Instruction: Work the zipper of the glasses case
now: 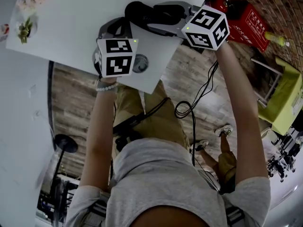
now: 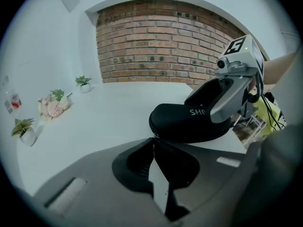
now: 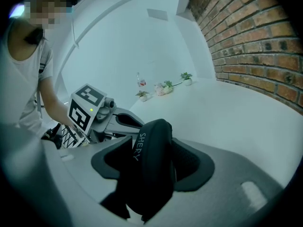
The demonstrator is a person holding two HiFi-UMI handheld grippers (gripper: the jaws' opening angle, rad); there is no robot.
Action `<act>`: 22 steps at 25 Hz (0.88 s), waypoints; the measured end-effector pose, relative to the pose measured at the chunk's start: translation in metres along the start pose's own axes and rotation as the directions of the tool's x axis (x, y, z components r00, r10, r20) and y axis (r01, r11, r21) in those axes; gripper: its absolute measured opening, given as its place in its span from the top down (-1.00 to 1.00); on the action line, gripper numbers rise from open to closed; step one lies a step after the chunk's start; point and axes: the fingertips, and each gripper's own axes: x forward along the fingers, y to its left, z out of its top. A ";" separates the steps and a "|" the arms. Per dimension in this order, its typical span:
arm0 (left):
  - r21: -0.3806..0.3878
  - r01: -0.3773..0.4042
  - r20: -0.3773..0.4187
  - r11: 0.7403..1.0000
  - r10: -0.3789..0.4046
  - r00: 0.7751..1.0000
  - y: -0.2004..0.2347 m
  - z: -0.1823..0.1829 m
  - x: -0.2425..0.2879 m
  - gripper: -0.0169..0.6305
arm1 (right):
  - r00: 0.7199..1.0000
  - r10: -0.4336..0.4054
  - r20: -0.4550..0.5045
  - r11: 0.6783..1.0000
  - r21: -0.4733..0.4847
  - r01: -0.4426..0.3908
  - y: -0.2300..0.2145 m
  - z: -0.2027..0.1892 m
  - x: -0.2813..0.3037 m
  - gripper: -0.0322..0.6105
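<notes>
Reaches forward with both arms, left forearm [image 1: 102,122] and right forearm [image 1: 239,103] stretched nearly straight. Holds the left claw [image 2: 154,141] with jaws together, tips right at the edge of the case [image 2: 189,122]; cannot tell whether anything is pinched there. Grips the case across its body with the right claw [image 3: 152,143], jaws spread round it, pads pressing both sides. Angles the two claws toward each other.
</notes>
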 end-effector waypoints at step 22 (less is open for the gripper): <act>0.159 0.187 0.297 0.969 -0.228 0.927 0.011 0.059 -0.125 0.90 | 0.732 -0.640 0.232 0.743 -0.056 0.667 0.047 0.053 -0.073 0.89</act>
